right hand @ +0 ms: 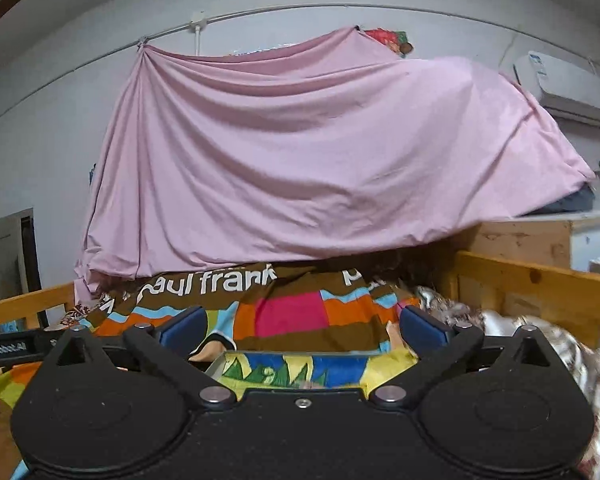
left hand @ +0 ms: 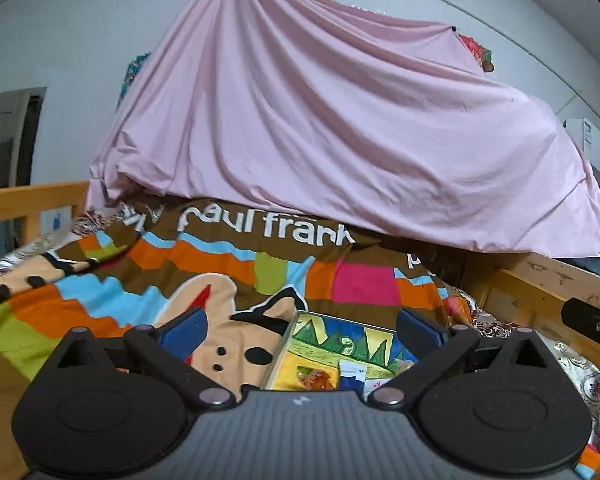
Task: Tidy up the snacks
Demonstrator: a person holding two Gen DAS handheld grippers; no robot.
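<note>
Left hand-held gripper (left hand: 302,330) hides tray (left hand: 342,322) contents.

Tray on a bed, sheet hanging behind

The tray (left hand: 288,344) lies on the quilt (left hand: 236,268), with what seem to be snack packets (left hand: 352,372) inside it. Beyond hangs the draped sheet (left hand: 320,120); a wooden rail (right hand: 540,280) runs right, an air conditioner (right hand: 564,84) above.

The blanket (left hand: 260,264) reads "paul frank" in white; the black bar (right hand: 8,346) reads "GenRobot.AI".
</note>
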